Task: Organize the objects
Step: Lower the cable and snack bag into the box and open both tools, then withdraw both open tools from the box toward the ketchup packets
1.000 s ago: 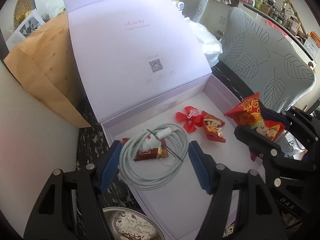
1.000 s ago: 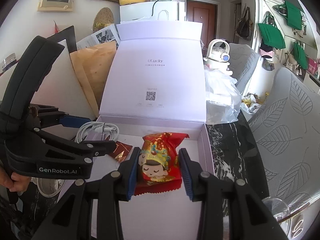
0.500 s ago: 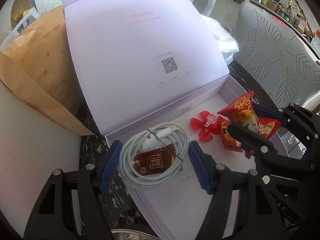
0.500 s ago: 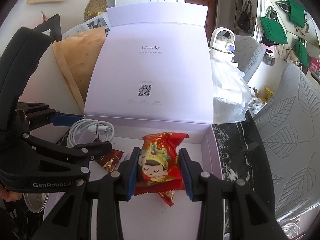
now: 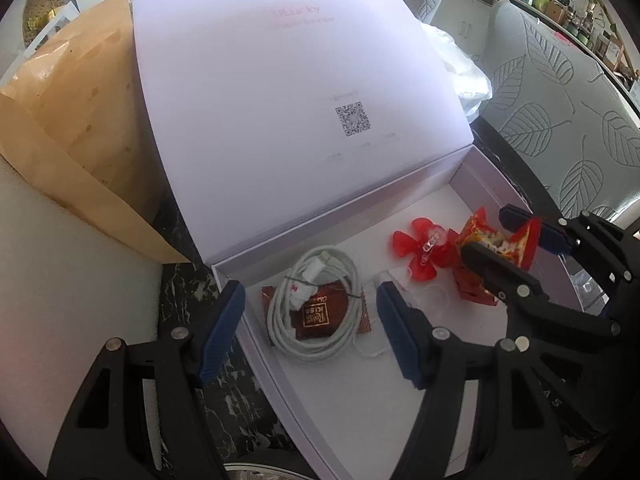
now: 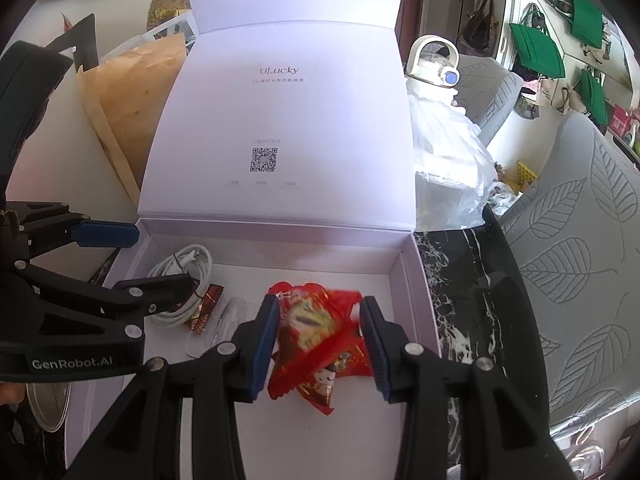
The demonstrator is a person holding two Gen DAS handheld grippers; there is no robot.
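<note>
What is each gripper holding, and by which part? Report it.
Nothing is gripped. The right gripper's jaws have just been opening; the red snack packet sits loose between them. The left gripper stands open above the white cable.

Left wrist cam: close, steep look down into the white box (image 5: 472, 208) from its left front corner. Right wrist cam: close, shallower, facing the upright lid (image 6: 280, 120) square-on. Both share lid and box floor.

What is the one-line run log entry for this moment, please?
right gripper: jaws just opening, red snack packet blurred between them, over white box | left gripper: open above coiled cable
</note>
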